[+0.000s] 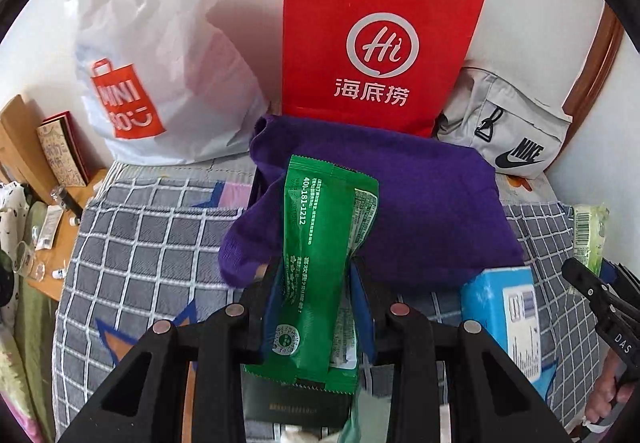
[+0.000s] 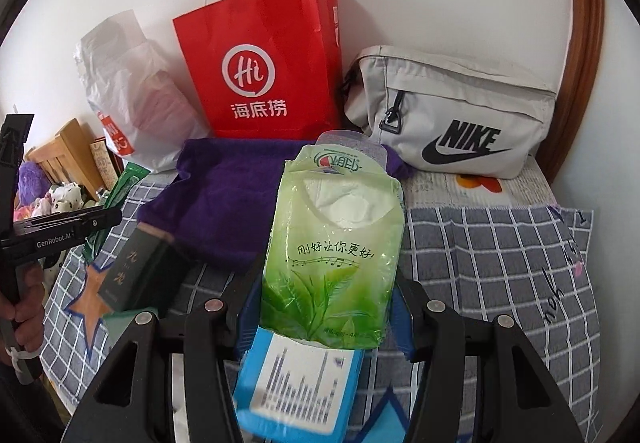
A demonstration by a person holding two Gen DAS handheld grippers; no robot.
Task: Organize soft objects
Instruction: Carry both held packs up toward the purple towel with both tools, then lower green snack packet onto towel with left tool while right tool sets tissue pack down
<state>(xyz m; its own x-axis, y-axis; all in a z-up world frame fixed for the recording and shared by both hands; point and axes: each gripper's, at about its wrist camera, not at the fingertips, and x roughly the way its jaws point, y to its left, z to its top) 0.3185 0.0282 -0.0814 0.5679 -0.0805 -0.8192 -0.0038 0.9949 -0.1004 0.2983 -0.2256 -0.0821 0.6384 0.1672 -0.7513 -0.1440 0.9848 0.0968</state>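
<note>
In the left wrist view my left gripper [image 1: 316, 277] is shut on a dark green foil packet [image 1: 320, 227], which stands upright between the blue pads. Behind it a purple cloth [image 1: 432, 203] lies on the checked bedspread [image 1: 140, 243]. In the right wrist view my right gripper [image 2: 324, 307] is shut on a light green tissue pack [image 2: 332, 263], held above a blue tissue pack [image 2: 296, 387]. The same purple cloth [image 2: 224, 199] lies just beyond it. Each gripper also shows at the edge of the other's view.
A red paper bag [image 1: 376, 39], a white plastic shopping bag [image 1: 152, 63] and a grey Nike pouch [image 2: 452, 111] stand along the wall. A dark green box [image 2: 132, 271] lies on the bed. A wooden bedside table [image 1: 60, 227] with small items is at left.
</note>
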